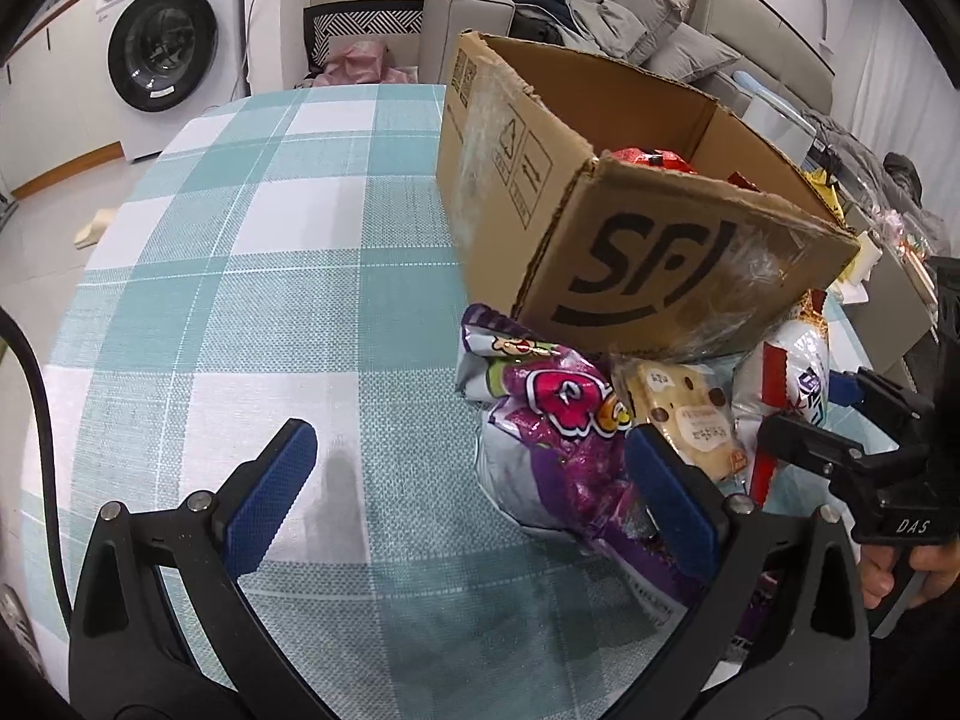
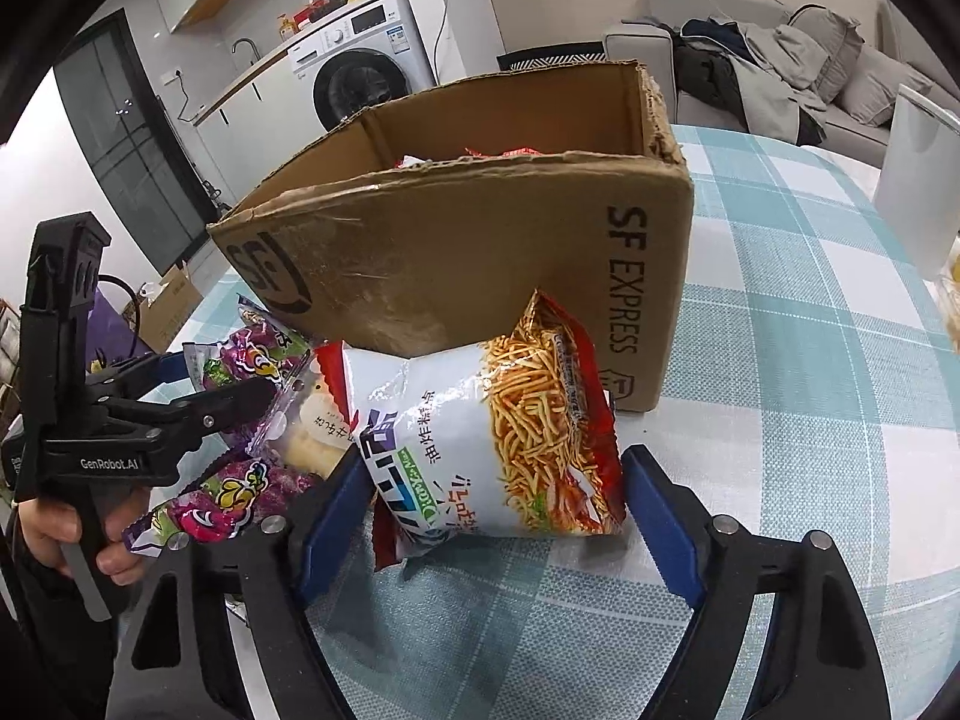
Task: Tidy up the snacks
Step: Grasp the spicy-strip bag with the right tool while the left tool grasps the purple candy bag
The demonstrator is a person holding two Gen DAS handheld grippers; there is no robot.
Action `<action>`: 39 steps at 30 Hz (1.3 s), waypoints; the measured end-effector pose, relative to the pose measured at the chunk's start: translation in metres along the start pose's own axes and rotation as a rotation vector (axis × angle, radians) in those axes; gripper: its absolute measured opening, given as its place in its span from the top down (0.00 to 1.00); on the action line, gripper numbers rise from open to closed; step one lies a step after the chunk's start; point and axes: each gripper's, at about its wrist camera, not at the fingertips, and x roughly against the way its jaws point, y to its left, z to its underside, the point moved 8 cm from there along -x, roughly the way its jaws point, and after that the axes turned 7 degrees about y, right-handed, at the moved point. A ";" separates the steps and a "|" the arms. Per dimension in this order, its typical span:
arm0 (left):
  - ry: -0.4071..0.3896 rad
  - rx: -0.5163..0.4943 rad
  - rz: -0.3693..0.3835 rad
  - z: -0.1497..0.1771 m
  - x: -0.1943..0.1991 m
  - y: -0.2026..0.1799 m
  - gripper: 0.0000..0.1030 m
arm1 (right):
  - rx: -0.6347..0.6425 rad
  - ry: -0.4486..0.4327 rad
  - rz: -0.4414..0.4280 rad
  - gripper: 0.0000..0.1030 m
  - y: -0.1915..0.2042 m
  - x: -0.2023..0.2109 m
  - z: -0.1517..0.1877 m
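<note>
An open brown cardboard box [image 2: 450, 264] marked SF stands on the checked table, with red packets [image 1: 651, 159] showing inside. In front of it lie a white and red noodle-snack bag [image 2: 492, 438], a clear biscuit pack [image 2: 312, 426] and a purple candy bag [image 1: 552, 438]. My right gripper [image 2: 498, 459] straddles the noodle bag. Its left pad is at the bag's edge, and a thin gap shows at the right pad. My left gripper [image 1: 468, 435] is open above the cloth, with its right finger over the purple bag.
The teal and white checked tablecloth [image 1: 240, 300] stretches away to the left of the box. A white upright object [image 2: 912, 180] stands at the table's right edge. A washing machine [image 1: 162, 48] and a sofa piled with clothes [image 1: 630, 18] lie beyond the table.
</note>
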 end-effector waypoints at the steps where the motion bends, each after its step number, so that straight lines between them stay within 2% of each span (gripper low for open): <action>1: 0.000 0.005 0.009 0.000 -0.001 0.001 0.01 | 0.000 0.000 0.000 0.18 0.000 0.000 0.000; 4: 0.001 0.026 0.050 -0.001 -0.002 0.001 0.05 | 0.000 0.001 -0.001 0.17 0.000 0.000 0.000; 7: 0.000 0.043 0.102 0.000 -0.003 0.001 0.16 | 0.001 0.001 0.002 0.17 0.000 0.000 0.001; 10: 0.001 0.047 0.169 -0.001 -0.003 -0.003 0.33 | 0.002 0.004 0.005 0.17 0.000 0.000 0.001; 12: 0.007 0.045 0.228 0.000 -0.002 -0.008 0.51 | 0.004 0.006 0.006 0.17 0.001 0.000 0.000; 13: 0.008 0.043 0.247 0.000 -0.002 -0.010 0.54 | 0.004 0.005 0.006 0.17 0.001 0.000 0.000; 15: 0.002 0.031 0.235 0.000 0.000 -0.012 0.56 | 0.004 0.005 0.006 0.17 0.000 0.000 0.000; 19: -0.015 0.007 0.227 0.000 0.006 -0.018 0.67 | 0.001 0.003 0.003 0.17 0.000 0.001 -0.001; 35: -0.101 -0.020 0.159 -0.008 0.042 -0.011 0.69 | -0.008 -0.020 -0.001 0.18 0.000 0.006 -0.003; 39: -0.114 -0.028 0.157 -0.009 0.049 -0.013 0.69 | 0.019 -0.034 0.012 0.29 0.004 0.009 -0.003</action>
